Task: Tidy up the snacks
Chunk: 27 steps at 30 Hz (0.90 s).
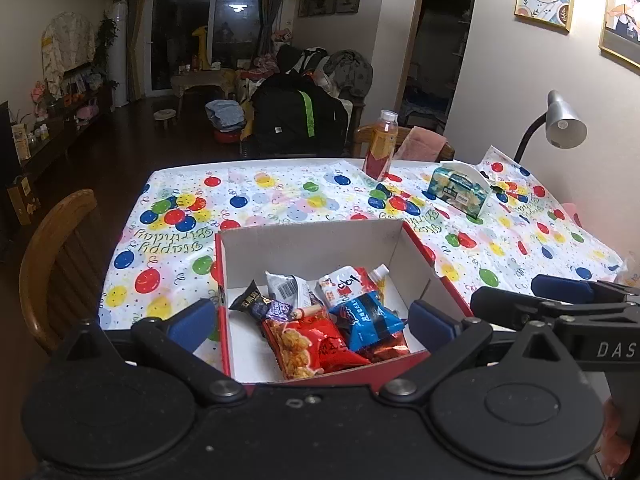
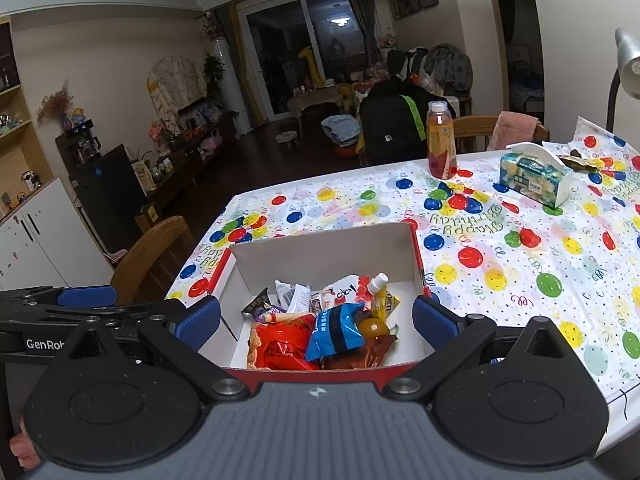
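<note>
While both grippers hang side by side above the near edge of the table, the snacks already sit together in the red cardboard box (image 1: 308, 248), which stands on the balloon-print birthday tablecloth (image 1: 256, 196).

At the far left, a wooden chair (image 1: 52, 252) is tucked against the table edge. Next comes the left gripper (image 1: 316, 322), its blue-padded fingers (image 1: 192, 320) spread wide and holding nothing, framing the box from above. Inside the box, from left to right, lie a small dark packet (image 1: 250, 300), a silver-white wrapper (image 1: 286, 286), a red bag of fried snacks (image 1: 310, 344), a white drink pouch with a spout (image 1: 352, 282) and a blue packet (image 1: 370, 320) resting on the red bag. The right gripper (image 2: 316, 322) hovers just beside the left one, likewise wide apart and empty. Farther right and well back stand an orange-and-red juice bottle (image 1: 380, 146), a tissue pack (image 1: 458, 188) and a grey desk lamp (image 1: 564, 120).

The packets are heaped loosely and overlap, so a careless pinch could catch two wrappers at once or crush the fried snacks. The slick foil may slide out of the pads. With the grippers this close together, they could knock each other, or a finger could clip the box wall and shove the light box across the smooth cloth.
</note>
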Each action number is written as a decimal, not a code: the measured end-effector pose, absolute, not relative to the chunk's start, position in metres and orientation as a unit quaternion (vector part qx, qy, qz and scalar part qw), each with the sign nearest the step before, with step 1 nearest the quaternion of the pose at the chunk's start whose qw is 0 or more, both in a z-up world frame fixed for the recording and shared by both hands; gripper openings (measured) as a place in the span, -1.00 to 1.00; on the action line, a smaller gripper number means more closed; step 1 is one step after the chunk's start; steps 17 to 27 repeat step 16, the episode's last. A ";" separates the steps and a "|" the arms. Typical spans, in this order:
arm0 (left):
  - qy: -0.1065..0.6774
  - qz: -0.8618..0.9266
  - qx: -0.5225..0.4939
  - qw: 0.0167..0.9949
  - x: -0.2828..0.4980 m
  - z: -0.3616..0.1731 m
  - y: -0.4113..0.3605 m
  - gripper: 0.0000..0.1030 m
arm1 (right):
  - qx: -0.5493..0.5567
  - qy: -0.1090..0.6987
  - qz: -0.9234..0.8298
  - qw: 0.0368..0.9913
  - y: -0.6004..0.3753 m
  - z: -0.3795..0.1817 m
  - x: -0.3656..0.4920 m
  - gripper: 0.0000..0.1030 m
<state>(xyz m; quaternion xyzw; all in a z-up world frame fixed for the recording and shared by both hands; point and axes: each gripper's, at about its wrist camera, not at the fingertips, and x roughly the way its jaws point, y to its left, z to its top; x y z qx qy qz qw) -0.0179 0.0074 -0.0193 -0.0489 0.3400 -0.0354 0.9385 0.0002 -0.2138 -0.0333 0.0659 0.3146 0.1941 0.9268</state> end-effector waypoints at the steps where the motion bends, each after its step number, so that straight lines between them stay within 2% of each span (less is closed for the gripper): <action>1: 0.341 -0.036 -0.048 0.938 -0.018 -0.020 0.007 0.99 | 0.066 0.316 0.192 0.927 -0.214 -0.034 -0.001 1.00; 27: 0.348 -0.056 -0.042 0.935 -0.006 -0.020 -0.009 0.99 | 0.072 0.322 0.175 0.927 -0.230 -0.032 0.005 1.00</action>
